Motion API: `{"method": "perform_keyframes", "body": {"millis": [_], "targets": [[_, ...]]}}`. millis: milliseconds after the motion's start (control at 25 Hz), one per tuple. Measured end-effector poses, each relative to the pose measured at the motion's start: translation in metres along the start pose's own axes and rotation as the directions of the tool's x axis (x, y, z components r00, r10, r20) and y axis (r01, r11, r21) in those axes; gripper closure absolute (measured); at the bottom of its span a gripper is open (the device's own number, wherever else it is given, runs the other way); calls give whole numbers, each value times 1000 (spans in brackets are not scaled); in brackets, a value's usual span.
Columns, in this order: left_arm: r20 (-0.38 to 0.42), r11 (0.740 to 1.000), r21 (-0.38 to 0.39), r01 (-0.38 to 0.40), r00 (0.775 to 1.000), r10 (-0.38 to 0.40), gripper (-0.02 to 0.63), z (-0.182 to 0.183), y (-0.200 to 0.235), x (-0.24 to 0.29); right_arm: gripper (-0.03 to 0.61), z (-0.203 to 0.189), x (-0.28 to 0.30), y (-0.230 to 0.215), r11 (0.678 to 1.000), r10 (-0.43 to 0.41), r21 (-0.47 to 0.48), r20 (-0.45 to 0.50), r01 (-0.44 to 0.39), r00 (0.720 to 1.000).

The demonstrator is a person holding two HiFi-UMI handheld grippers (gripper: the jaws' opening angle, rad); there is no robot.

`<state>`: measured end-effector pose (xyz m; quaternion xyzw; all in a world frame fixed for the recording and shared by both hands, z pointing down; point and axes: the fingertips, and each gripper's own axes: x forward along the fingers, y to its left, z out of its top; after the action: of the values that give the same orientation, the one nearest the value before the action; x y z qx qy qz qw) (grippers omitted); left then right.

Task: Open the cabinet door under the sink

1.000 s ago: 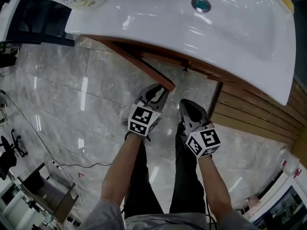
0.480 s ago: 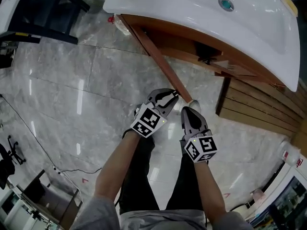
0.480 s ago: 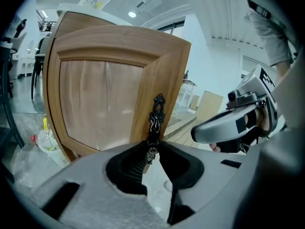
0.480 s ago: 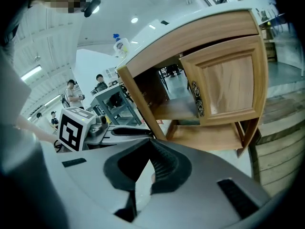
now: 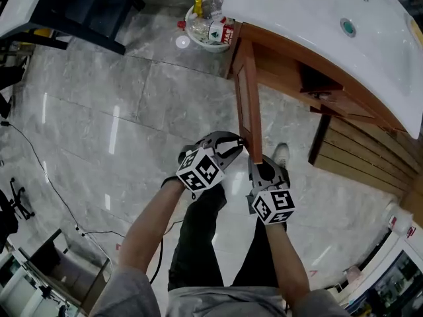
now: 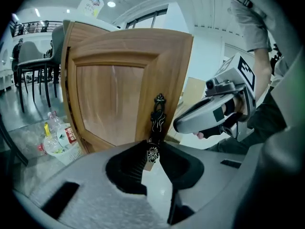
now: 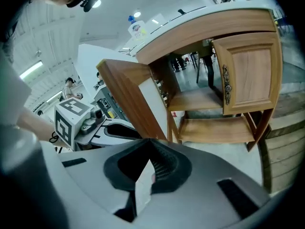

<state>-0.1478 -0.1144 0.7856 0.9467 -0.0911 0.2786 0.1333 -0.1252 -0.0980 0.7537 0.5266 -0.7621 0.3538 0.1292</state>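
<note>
The cabinet door (image 5: pixel 249 104) has been swinging farther out from under the sink (image 5: pixel 297 18). A basket of bottles (image 5: pixel 206 26) is standing on the floor at far left. The left gripper (image 5: pixel 232 144) is clamping the door's dark handle (image 6: pixel 157 114). The right gripper (image 5: pixel 262 169), jaws together and empty, is hovering just beside the door's near edge.

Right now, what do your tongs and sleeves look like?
Both are pale grey shells with black ribbed pads: the left tongs and right tongs. Each carries a white cube with black square markers. My sleeves are grey.
</note>
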Motion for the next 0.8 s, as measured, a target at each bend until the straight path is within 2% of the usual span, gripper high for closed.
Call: {"method": "perform_keyframes", "body": {"millis": [400,640,800], "targets": [[-60,998,51,-23,998,26,534,-31,28,-51,569,-2,16,44,1000,3,4,10,-3,1000],[-58,994,3,-109,992,109,543,-39,41,-69,569,9,17,62,1000,14,4,22,-15,1000],[-53,979,-58,-195,980,192,545,-43,50,-79,569,16,19,71,997,61,-36,16,-61,998]]}}
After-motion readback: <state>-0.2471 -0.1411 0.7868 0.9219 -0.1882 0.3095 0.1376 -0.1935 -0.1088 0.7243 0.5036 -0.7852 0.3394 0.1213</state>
